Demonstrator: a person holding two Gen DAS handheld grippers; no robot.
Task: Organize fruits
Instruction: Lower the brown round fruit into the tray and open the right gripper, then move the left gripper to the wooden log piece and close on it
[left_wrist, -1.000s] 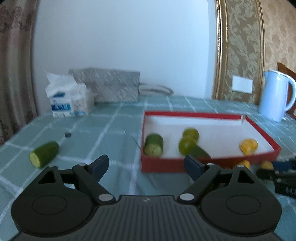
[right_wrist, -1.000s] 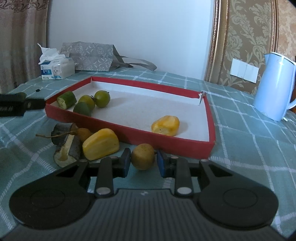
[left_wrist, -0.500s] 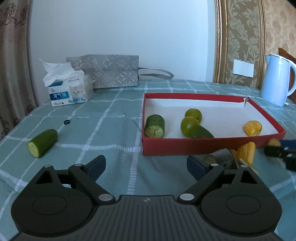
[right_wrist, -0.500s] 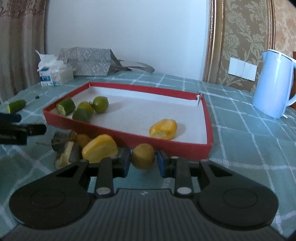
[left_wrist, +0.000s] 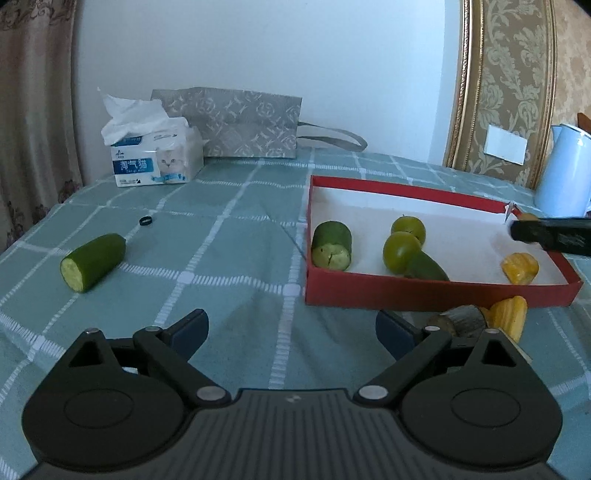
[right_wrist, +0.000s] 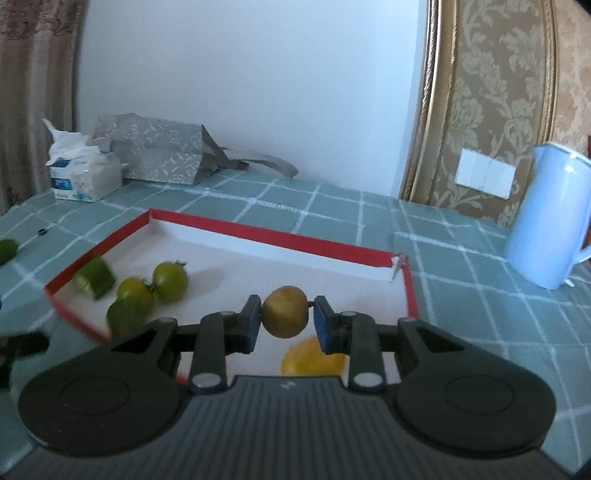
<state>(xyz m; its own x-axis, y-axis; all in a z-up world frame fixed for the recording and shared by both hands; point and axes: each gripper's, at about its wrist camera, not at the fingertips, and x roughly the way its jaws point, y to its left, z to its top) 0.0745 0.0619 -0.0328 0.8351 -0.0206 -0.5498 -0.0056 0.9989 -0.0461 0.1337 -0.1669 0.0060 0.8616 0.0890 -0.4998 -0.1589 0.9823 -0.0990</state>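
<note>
Right hand-held gripper (right_wrist: 285, 320) clamping round matte tan fruit (right_wrist: 285, 311), left hand-held gripper (left_wrist: 291, 330) opening, empty, red cardboard tray (left_wrist: 436, 292)

Red tray (left_wrist: 436, 293), teal checked cloth (left_wrist: 236, 236), pale blue jug (right_wrist: 546, 221).

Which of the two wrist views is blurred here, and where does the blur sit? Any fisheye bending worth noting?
Left wrist view: sharp throughout; the cucumber piece and tissue box read crisply, and the gold frame bows near the edge. Right wrist view: motion-smeared over the red box and green fruits, while the right gripper and the brownish fruit it holds stay sharp; the curtain curves.
</note>
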